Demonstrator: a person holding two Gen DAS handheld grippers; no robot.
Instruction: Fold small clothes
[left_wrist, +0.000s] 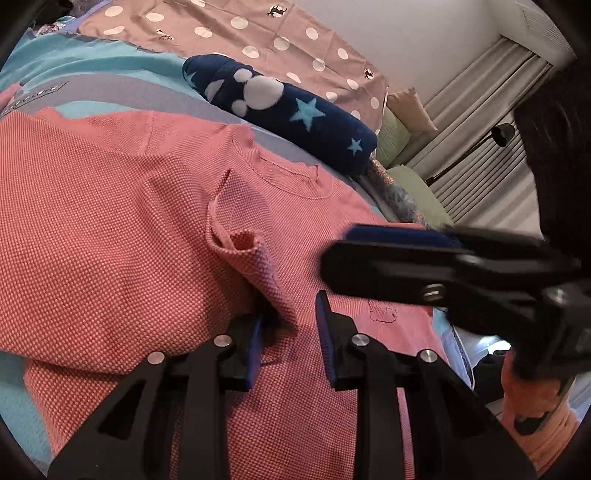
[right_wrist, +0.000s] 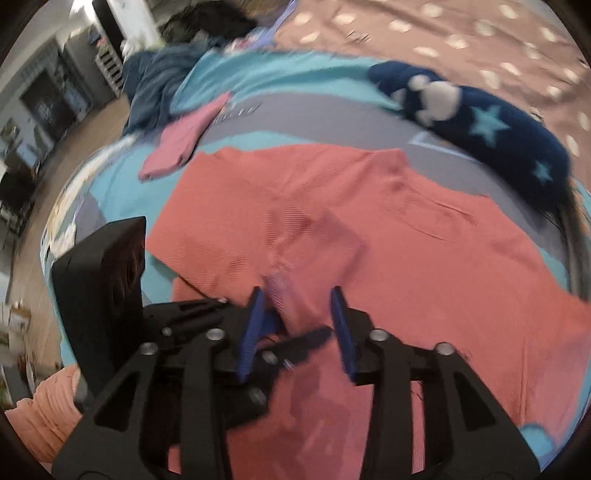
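Right-wrist view is motion-blurred; one coral waffle-knit shirt, hem cut off at 6 o'clock. Left gripper jaws parted, a sleeve fold loose between them. Right gripper parted too; grip unclear.

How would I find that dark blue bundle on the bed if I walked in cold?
Start at the turquoise and grey bedspread, where a coral knit top lies spread out. Just past the top's neckline lies the rolled navy fleece. It alone is dark, with pale blue stars and white blobs.
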